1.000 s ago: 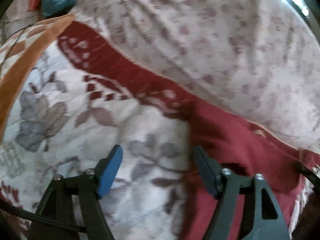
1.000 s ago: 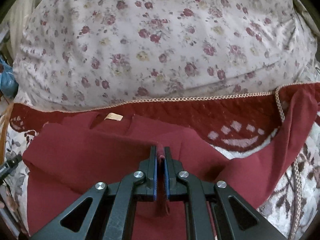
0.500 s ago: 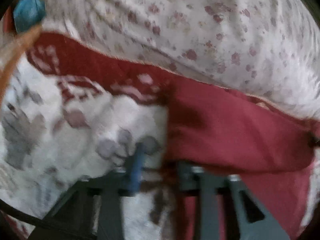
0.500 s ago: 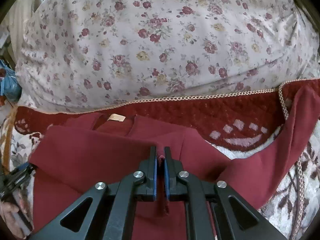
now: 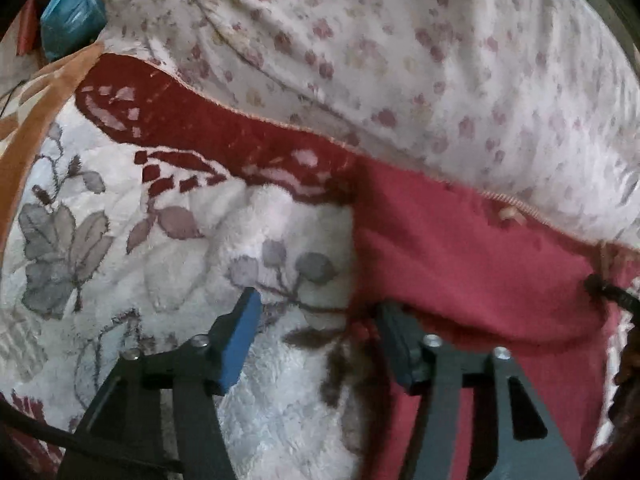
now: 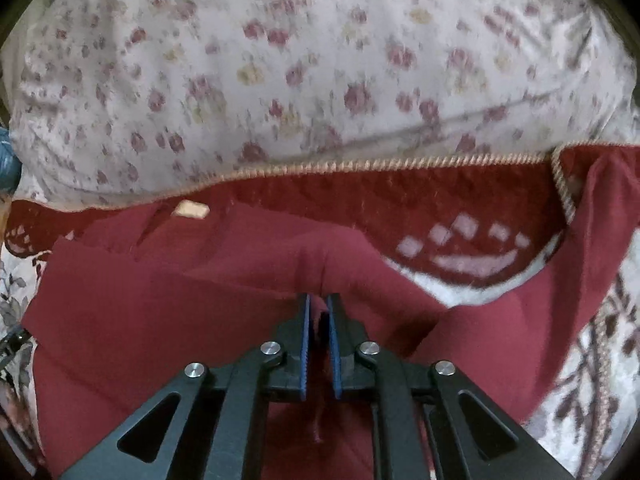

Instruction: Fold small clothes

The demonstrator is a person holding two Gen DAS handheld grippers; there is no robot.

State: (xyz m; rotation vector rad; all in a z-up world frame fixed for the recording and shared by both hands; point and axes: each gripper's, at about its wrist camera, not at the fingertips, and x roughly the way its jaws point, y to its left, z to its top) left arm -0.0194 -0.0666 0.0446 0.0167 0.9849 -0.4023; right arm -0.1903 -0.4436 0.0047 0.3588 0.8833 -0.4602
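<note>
Right wrist view: right gripper (image 6: 318, 312) pinched shut on a raised fold of the maroon garment (image 6: 168, 312), a thin ridge of cloth caught between the blue pads (image 6: 305, 344). Garment lies spread on the floral blanket (image 6: 592, 364), mostly left and centre of the view, one part stretching up toward the blanket's far right edge. Small tan label (image 6: 191, 209) shows on the garment near its far edge, just below the blanket's red border (image 6: 472, 208). Braided trim (image 6: 400, 163) runs along the blanket's far edge, where it meets the flowered pillow (image 6: 312, 60). Pillow fills the whole upper half, blurred.

Left wrist view: left gripper (image 5: 316, 312) wide open, jaws well apart, holding nothing. Its blue-padded finger (image 5: 240, 340) sits over bare blanket (image 5: 120, 264); the other finger (image 5: 396, 344) sits at the garment's left edge, touching or just above the cloth, cannot tell which. Garment (image 5: 472, 264) occupies the right side of this view, its far edge up against the pillow (image 5: 400, 52). Label (image 5: 510, 213) visible as a small pale spot near that edge. Red border (image 5: 224, 128) runs diagonally under the pillow. Orange band (image 5: 36, 120) along the blanket's left edge. Blue bag-like object (image 5: 68, 24) at far upper left, beyond the blanket, too blurred to identify. Dark tip of the right gripper (image 5: 608, 292) pokes in at the right edge.
</note>
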